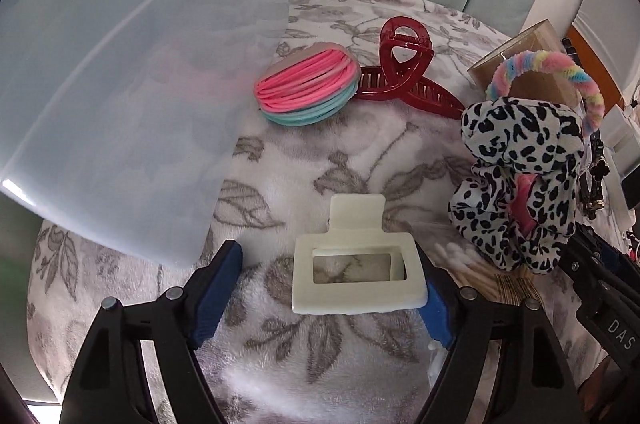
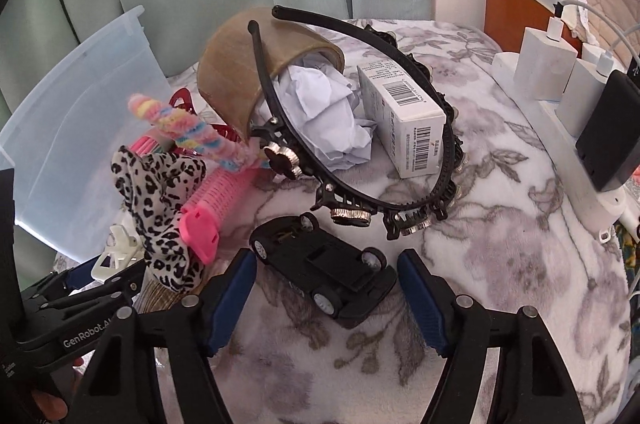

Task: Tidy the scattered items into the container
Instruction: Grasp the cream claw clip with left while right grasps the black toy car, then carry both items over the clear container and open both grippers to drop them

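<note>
A cream rectangular hair claw (image 1: 352, 264) lies on the floral blanket between the jaws of my left gripper (image 1: 326, 298). Its right edge meets the right pad, while a gap shows at the left pad, so the gripper is open. A black toy car (image 2: 324, 272) lies upside down and askew between the jaws of my right gripper (image 2: 326, 300). The pads stand close to the car's ends without visibly pressing, and the car rests on the blanket. The translucent plastic container (image 1: 120, 84) stands at the left, also visible as the container (image 2: 80, 104) in the right wrist view.
Pink and teal hair ties (image 1: 308, 90), a red claw clip (image 1: 404, 72), a leopard scrunchie (image 1: 520, 176) and cotton swabs (image 1: 472, 264) lie nearby. A tape roll (image 2: 240, 64), crumpled paper (image 2: 328, 112), barcode box (image 2: 404, 120), black headband (image 2: 400, 200) and power strip (image 2: 560, 128) crowd the right.
</note>
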Available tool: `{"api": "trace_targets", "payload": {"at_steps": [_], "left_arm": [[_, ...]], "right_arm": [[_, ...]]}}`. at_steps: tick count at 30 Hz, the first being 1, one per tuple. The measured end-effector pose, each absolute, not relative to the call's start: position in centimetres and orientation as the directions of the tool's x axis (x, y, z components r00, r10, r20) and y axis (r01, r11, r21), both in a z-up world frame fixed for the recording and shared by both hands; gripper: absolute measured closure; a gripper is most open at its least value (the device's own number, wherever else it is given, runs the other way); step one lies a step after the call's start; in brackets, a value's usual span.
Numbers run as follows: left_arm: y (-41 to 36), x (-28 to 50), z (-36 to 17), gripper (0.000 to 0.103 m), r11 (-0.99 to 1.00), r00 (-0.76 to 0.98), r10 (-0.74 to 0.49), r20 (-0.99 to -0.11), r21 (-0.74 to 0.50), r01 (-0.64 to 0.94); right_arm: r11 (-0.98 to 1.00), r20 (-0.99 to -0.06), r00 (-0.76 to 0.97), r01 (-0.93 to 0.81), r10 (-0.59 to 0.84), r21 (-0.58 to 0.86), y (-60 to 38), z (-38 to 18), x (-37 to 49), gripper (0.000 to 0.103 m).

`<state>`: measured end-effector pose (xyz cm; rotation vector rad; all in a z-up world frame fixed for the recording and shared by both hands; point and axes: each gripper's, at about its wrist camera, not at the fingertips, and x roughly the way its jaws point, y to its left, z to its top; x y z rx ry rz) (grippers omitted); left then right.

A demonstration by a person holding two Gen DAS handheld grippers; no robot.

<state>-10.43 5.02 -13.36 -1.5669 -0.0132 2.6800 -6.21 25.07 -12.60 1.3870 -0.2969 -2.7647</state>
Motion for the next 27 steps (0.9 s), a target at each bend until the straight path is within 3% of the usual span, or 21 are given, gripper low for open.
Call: {"api": "trace_targets", "payload": {"at_steps": [9,16,27], "left_arm": [[4.7,-10.0,-12.3,0.024,-0.999,-0.495,0.044,-0.868,-0.027,-0.041],[4.5,-8.9,-10.9,0.051,-0.999,-0.517,0.033,-0.855,-0.013,-0.042],[4.7,-5.8,-8.1,0.051,-0.997,-0.535,0.017,-0.845,0.025,-0.07]], "right_arm": [[-0.982,-0.79,-0.608,-0.091,-0.079,0.168,25.6,-12.2,-5.8,0.067],[-0.976,-0.787,-0.609,-0.092,-0.1,0.196,25.9,-11.6,-4.5,0.067],[-0.97,-0.783,-0.609,-0.089,-0.127,0.227,25.9,-10.4,-0.8,0.067]]}}
